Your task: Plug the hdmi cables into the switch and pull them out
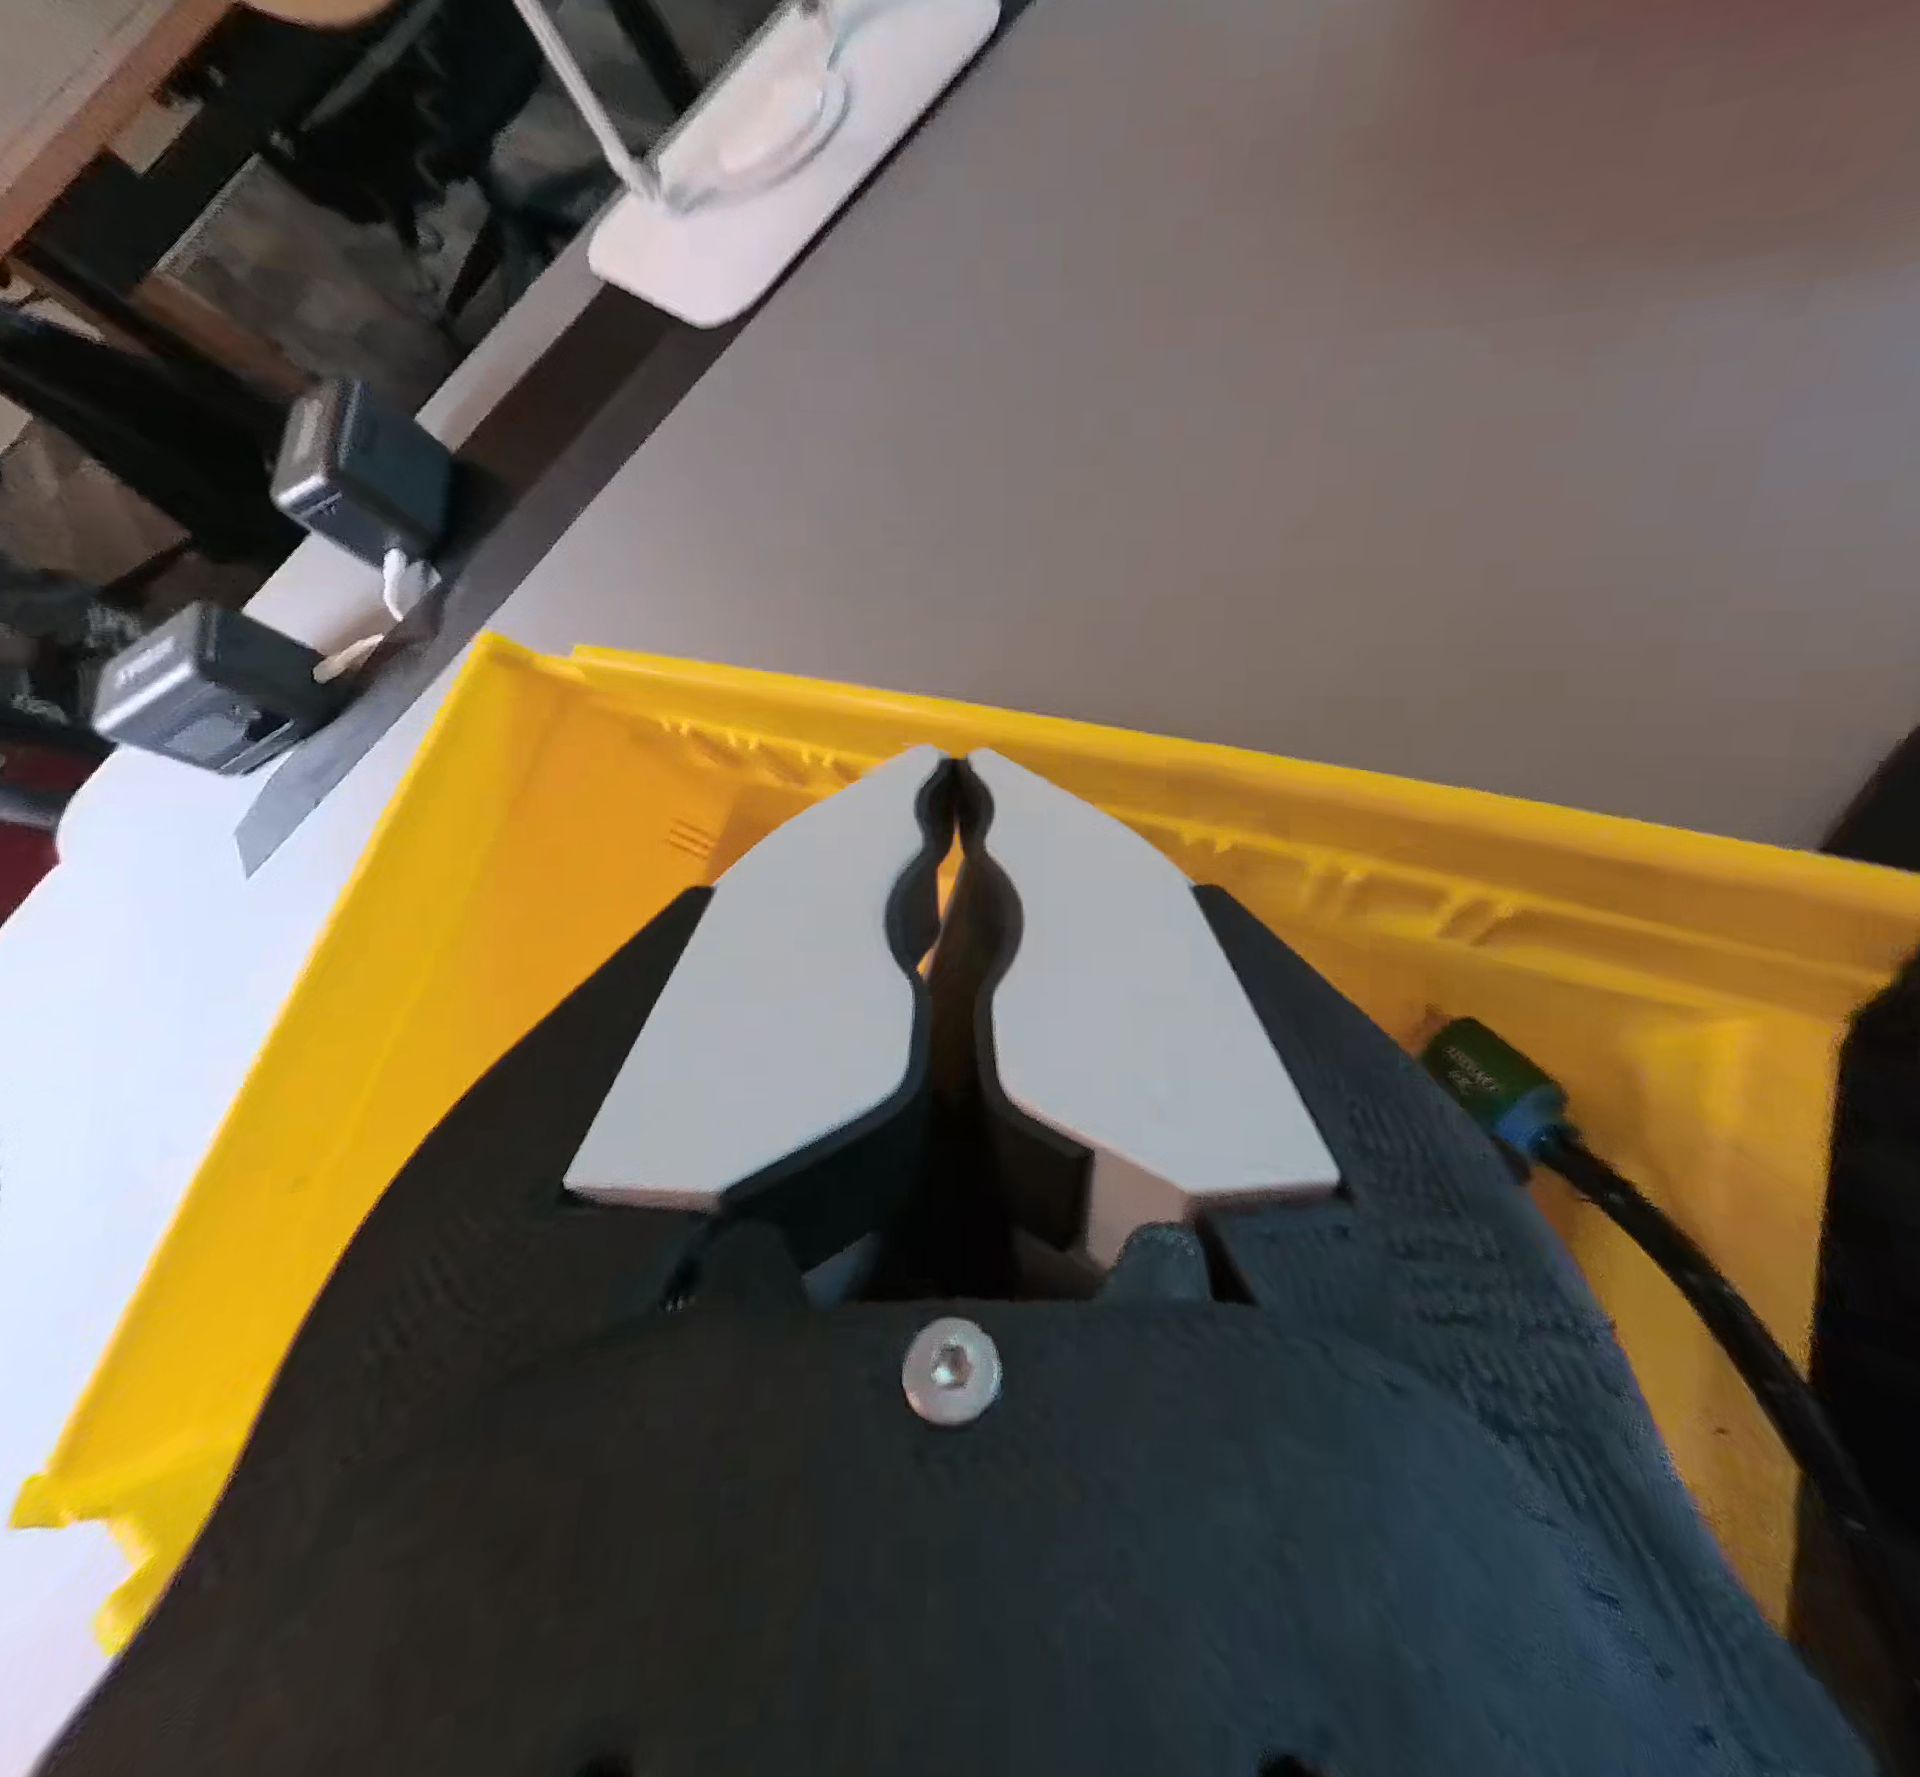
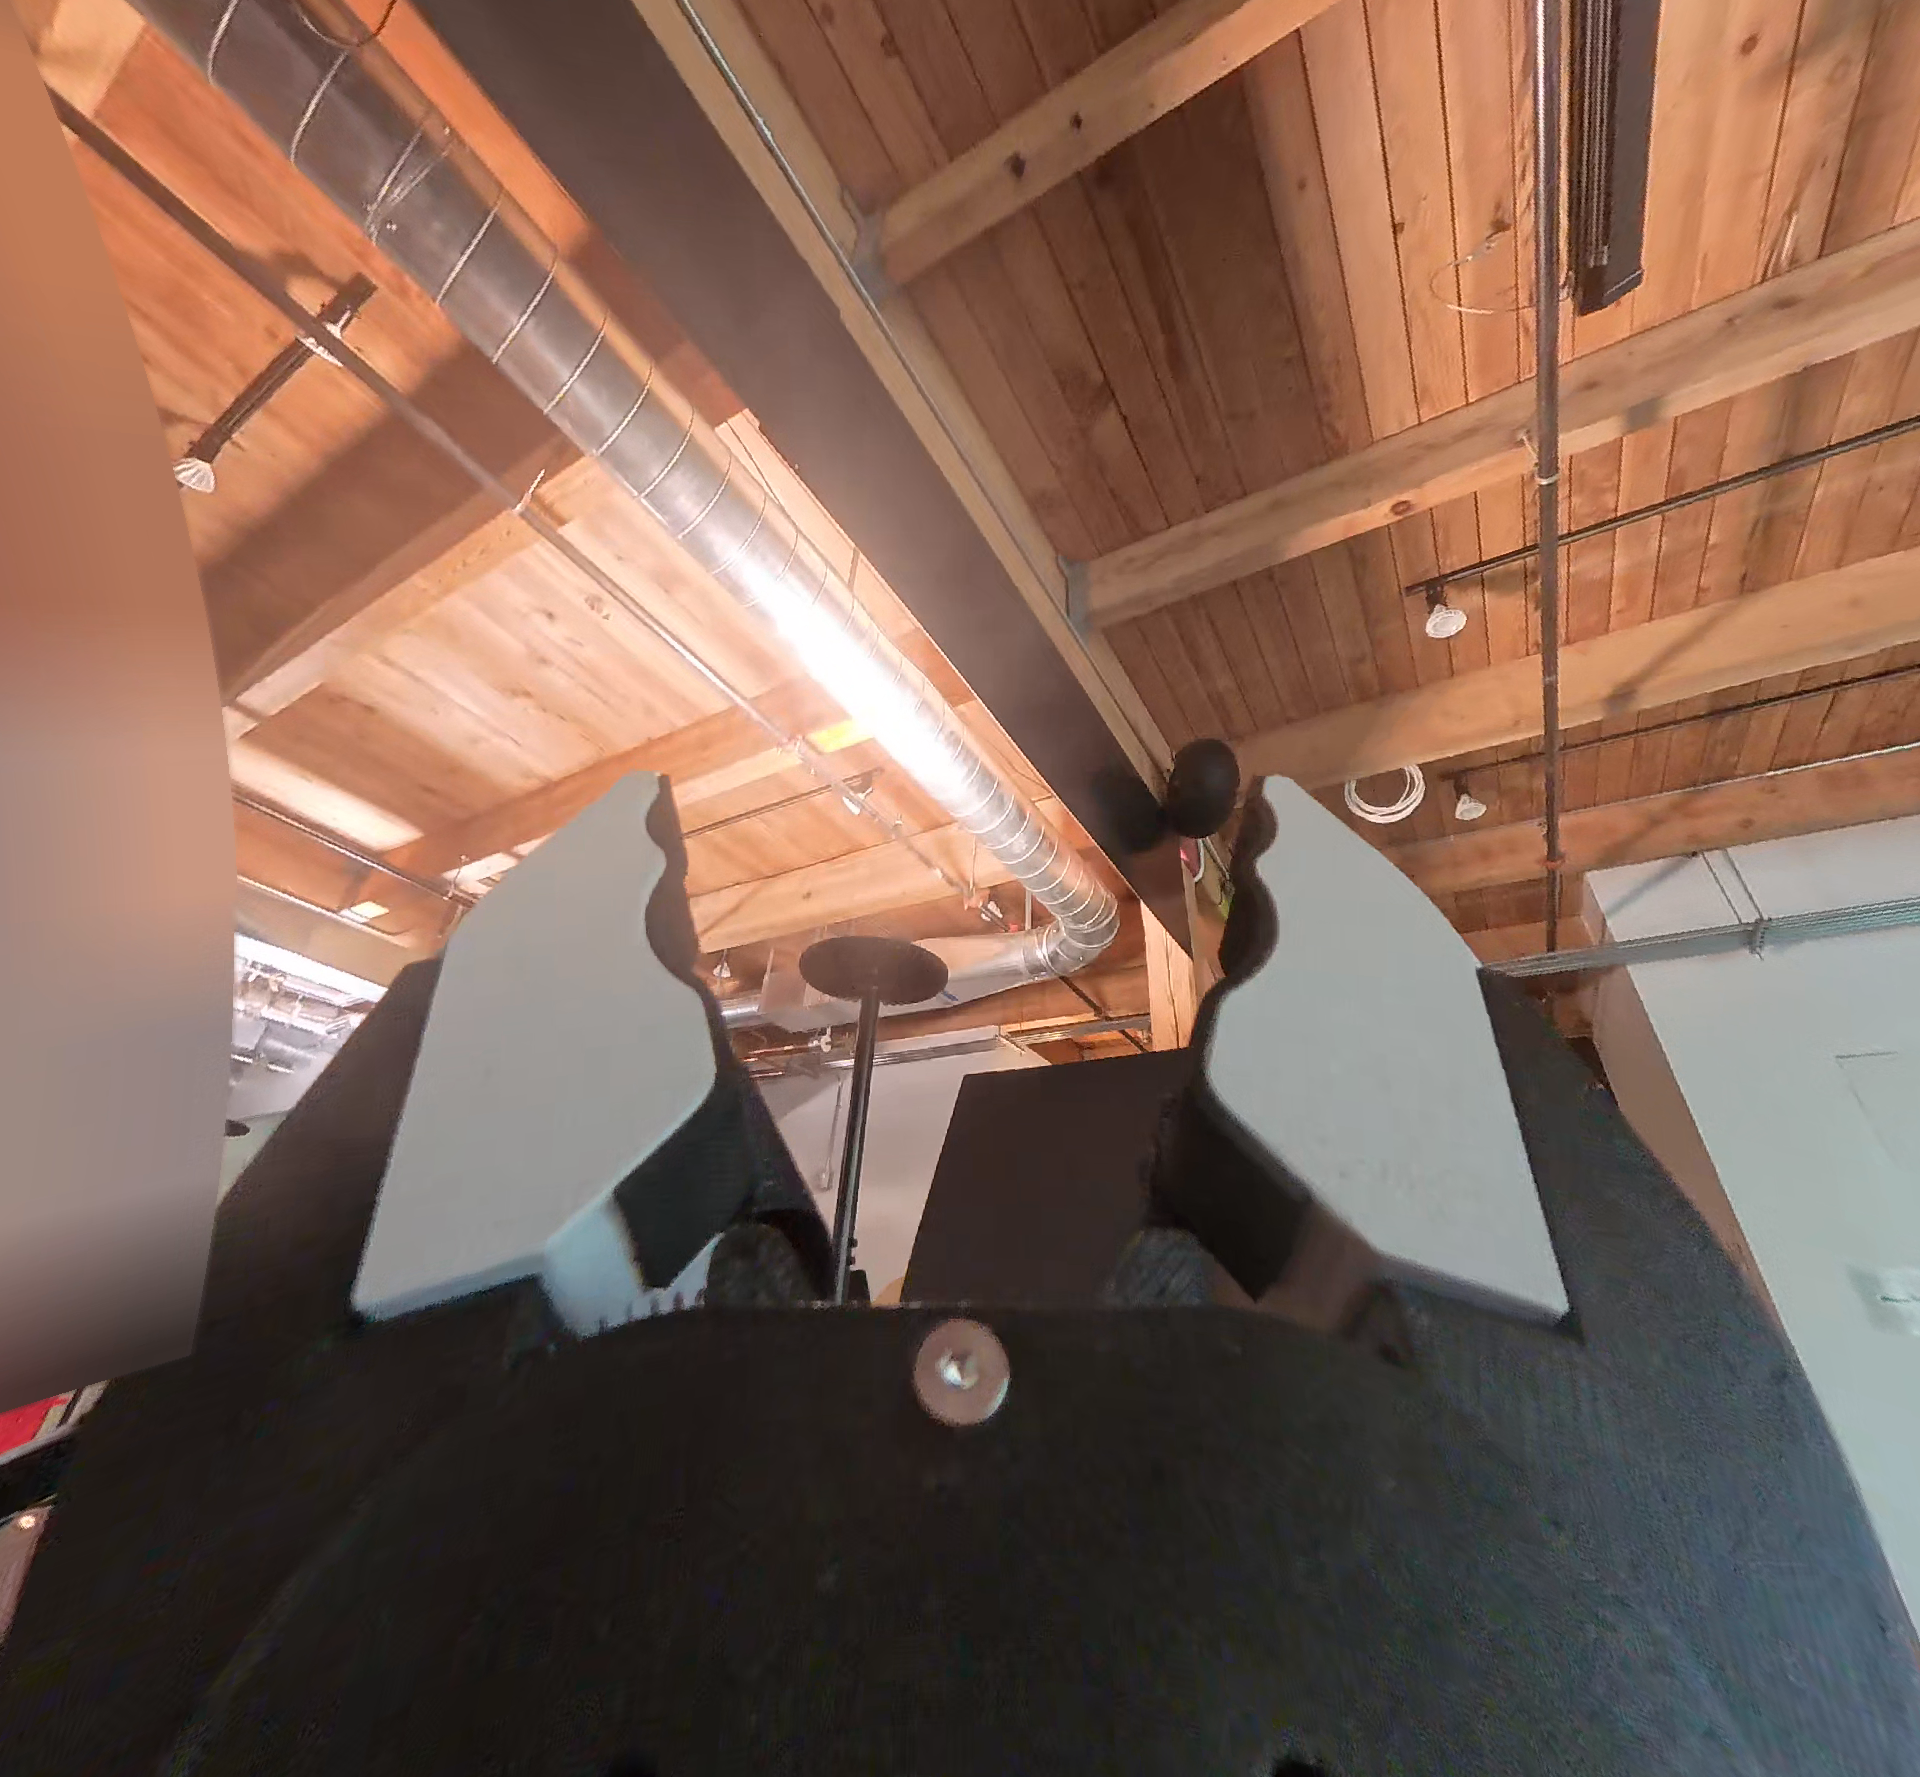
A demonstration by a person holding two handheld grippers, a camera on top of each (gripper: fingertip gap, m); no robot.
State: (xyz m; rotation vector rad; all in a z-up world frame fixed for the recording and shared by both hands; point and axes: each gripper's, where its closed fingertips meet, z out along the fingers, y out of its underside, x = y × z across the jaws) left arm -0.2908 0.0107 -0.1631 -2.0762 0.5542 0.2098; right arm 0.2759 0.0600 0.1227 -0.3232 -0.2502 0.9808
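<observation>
My left gripper (image 1: 958,763) is shut and empty, held over a yellow tray (image 1: 436,979) on the grey table. An HDMI cable plug (image 1: 1481,1067), green and blue with a black cord (image 1: 1704,1301), lies in the tray to the right of the gripper. A black shape (image 1: 1881,1312) at the right edge of the tray is cut off by the frame. The switch is not clearly visible. My right gripper (image 2: 956,818) is open and empty, pointing up at the wooden ceiling; no task object shows in the right wrist view.
A white lamp base (image 1: 800,138) stands at the table's far edge. Two black chargers (image 1: 364,475) (image 1: 203,688) sit at the left edge beside a dark tape strip. In the right wrist view, a metal duct (image 2: 623,418) and wooden beams run overhead.
</observation>
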